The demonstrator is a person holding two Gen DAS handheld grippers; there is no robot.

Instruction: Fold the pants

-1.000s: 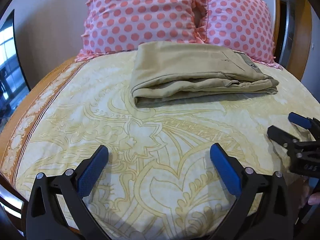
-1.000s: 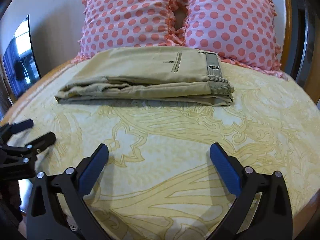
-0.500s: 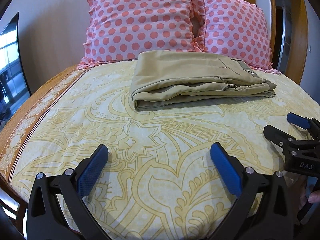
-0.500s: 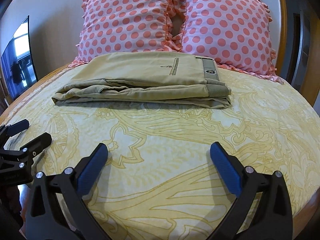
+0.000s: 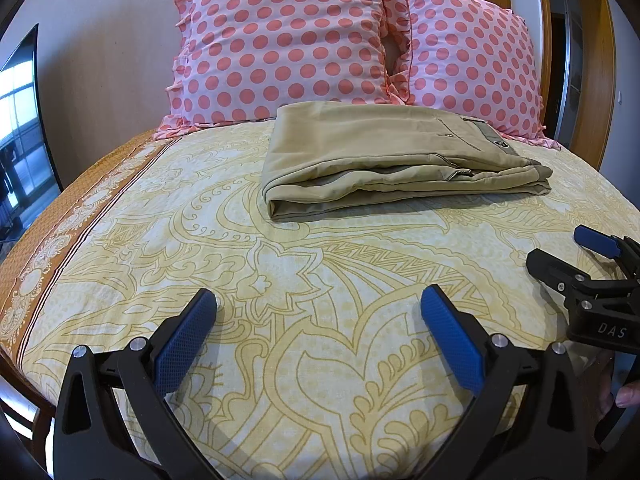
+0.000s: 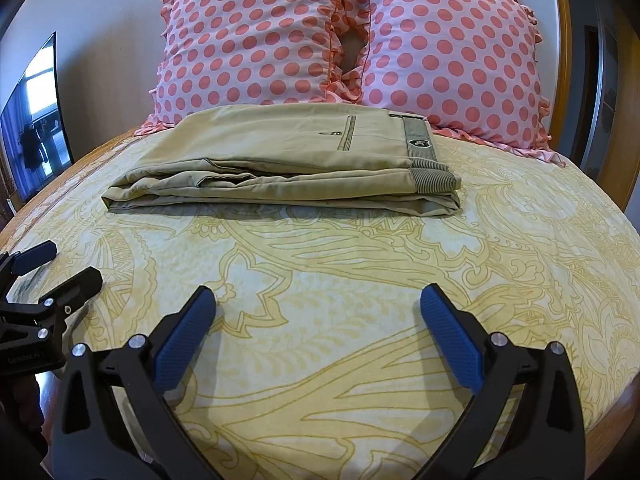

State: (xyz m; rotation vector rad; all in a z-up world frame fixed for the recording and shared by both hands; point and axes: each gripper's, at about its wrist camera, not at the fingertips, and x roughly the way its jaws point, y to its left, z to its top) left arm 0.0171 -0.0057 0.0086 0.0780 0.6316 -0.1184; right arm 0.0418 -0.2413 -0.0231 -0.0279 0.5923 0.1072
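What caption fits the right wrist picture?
Folded pants lie before two pillows; open right gripper hangs back.

Folded pants (image 5: 384,164) on bed (image 5: 280,280), before pillows (image 5: 288,36)

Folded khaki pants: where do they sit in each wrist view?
Left wrist view: folded khaki pants right of centre, upper middle, on the bedspread.
Right wrist view: pants near centre, slightly left.
Shared landmark: the polka-dot pillows directly behind the pants.
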